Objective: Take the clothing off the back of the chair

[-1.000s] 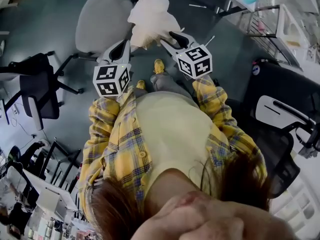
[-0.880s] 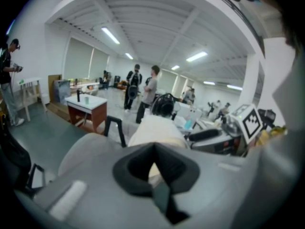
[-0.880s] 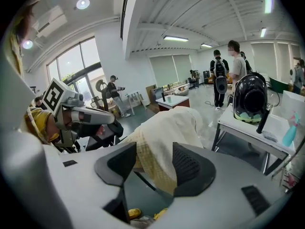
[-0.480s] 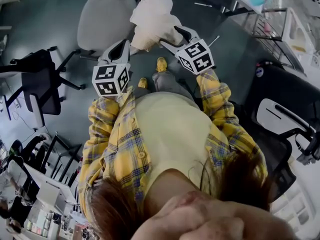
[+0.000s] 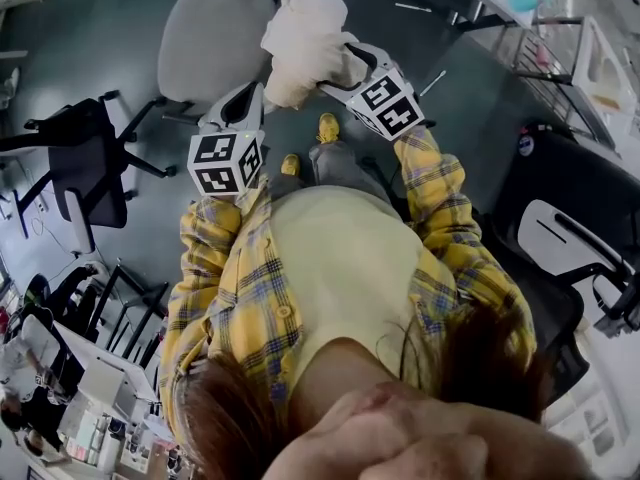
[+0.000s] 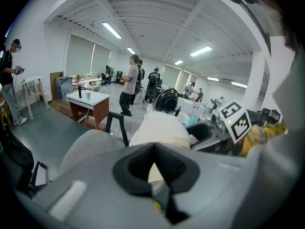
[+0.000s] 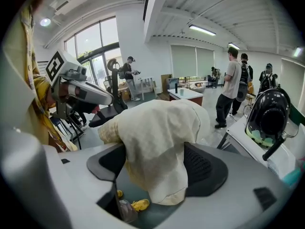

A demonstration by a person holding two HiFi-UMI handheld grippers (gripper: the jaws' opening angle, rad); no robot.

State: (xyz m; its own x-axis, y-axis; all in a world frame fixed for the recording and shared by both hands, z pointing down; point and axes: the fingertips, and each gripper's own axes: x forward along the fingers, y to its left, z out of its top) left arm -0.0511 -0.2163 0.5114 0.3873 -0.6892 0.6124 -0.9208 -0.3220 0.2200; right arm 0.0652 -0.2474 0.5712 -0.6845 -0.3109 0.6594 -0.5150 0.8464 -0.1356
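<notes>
Between two tongs [image 5: 255, 93] [image 5: 338, 66], one cream garment [image 5: 303, 28]

L gripper [image 6: 153, 157] jaws nip cloth [image 5: 305, 40]; R gripper [image 7: 157, 163] jaws just opened, cloth between.

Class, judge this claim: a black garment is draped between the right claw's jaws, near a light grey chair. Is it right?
Not quite: the garment is cream, not black, as the right gripper view shows. It is draped between the jaws of the right claw, which have just been opening, near the light grey chair.
</notes>
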